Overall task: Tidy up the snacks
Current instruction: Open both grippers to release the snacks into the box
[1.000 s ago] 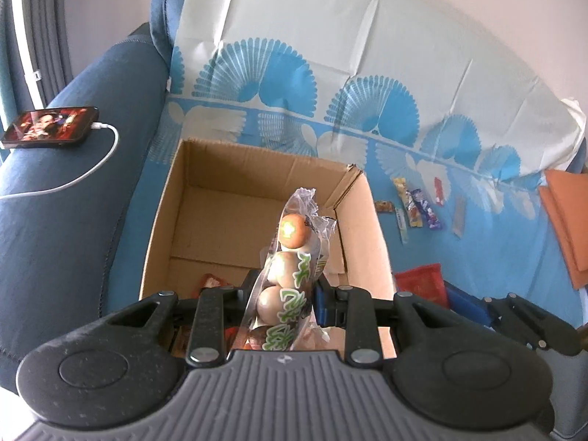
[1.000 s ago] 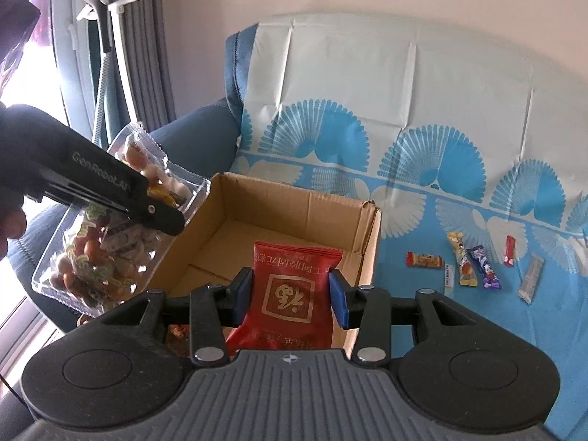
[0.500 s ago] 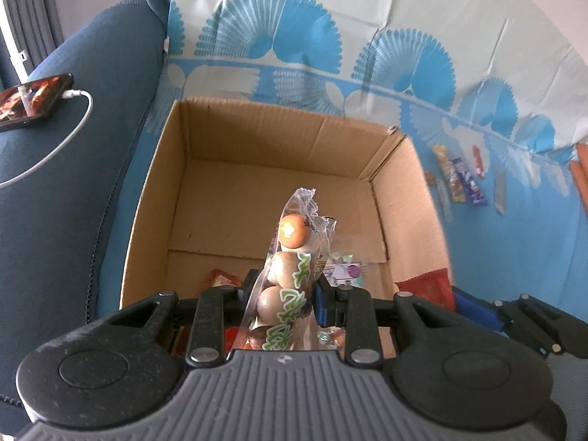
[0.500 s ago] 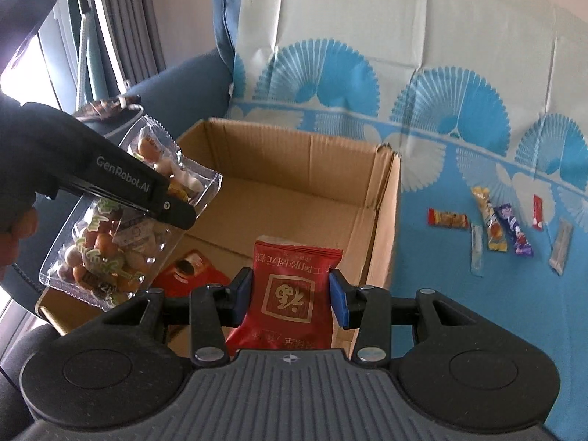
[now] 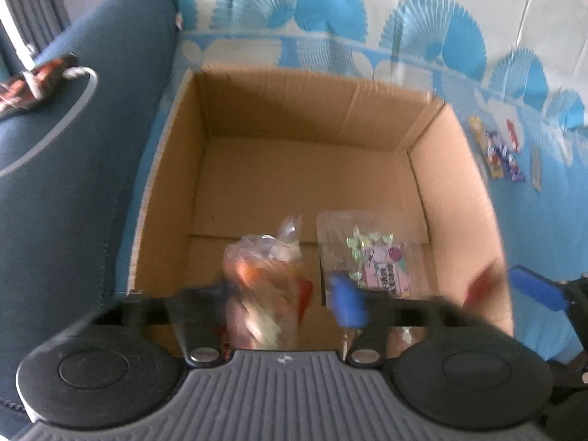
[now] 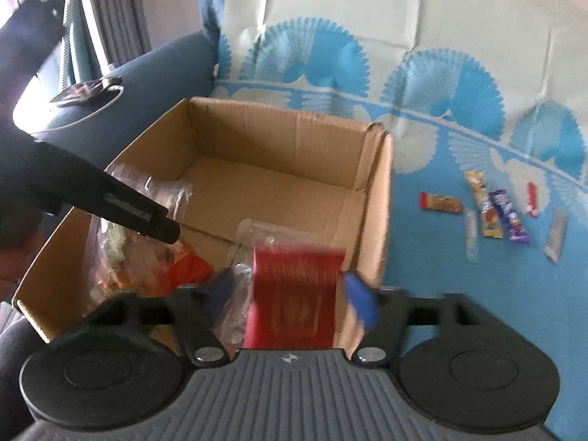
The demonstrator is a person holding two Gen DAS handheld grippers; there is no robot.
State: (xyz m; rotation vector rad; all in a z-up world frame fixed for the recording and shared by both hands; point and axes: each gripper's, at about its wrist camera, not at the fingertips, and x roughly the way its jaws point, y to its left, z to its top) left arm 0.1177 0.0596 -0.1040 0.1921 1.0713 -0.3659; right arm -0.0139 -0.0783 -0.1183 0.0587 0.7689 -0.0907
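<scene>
Both your hand-held grippers, left [image 5: 279,305] and right [image 6: 294,294], are opening over the box [image 6: 371,198], letting go of a clear bag [image 5: 262,294] and red packet [image 6: 294,290]; remaining bars [image 6: 492,213] lie lengthwise away from you, nearer your right hand.

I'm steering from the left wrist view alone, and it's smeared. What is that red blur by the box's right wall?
Observer: It's a red packet between the jaws of the right hand-held gripper. The jaws are opening, and the pads look clear of the packet.
Operator: Thanks. How many snacks are left on the blue cover?
Observer: Six snacks lie on the cover. One of them, an orange bar, lies nearest the cardboard box and doesn't show in your view.
</scene>
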